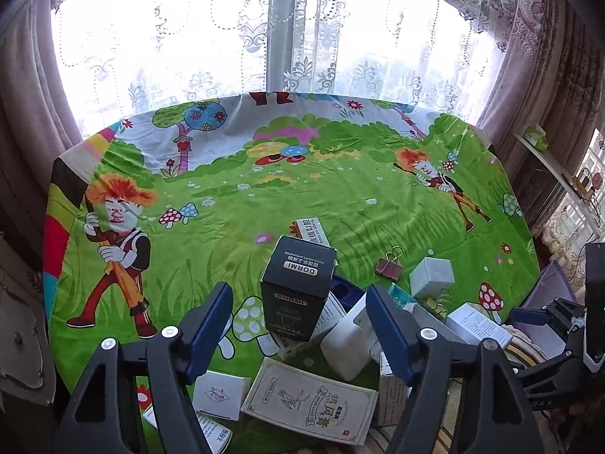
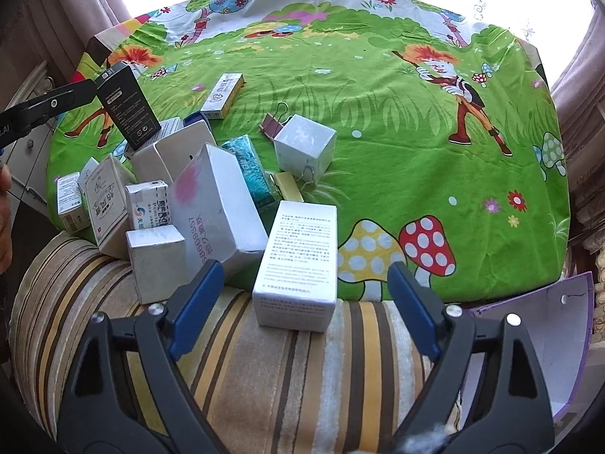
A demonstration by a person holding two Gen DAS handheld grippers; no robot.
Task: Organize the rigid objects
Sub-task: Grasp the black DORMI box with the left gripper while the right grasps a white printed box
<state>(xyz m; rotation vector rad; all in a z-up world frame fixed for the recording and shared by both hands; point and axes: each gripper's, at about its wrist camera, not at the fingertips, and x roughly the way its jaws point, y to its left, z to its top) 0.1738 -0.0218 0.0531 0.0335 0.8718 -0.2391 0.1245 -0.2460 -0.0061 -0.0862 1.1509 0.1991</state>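
A heap of small cardboard boxes lies at the near edge of the table. A black DORMI box (image 1: 298, 287) leans tilted on the heap, between and just beyond the tips of my open left gripper (image 1: 298, 325); it also shows in the right wrist view (image 2: 126, 108), beside a left finger (image 2: 56, 102). My right gripper (image 2: 304, 304) is open, its fingers on either side of the near end of a white printed box (image 2: 298, 261) without touching it. A white cube box (image 2: 305, 145), a brown binder clip (image 2: 270, 125) and a large white box (image 2: 217, 204) lie close by.
A cartoon-print green cloth (image 1: 302, 189) covers the table. A striped cushion (image 2: 245, 370) lies at the near edge. A purple-edged open box (image 2: 537, 340) stands at the right. A narrow white box (image 2: 223, 94) lies further out. Curtains and a window are behind.
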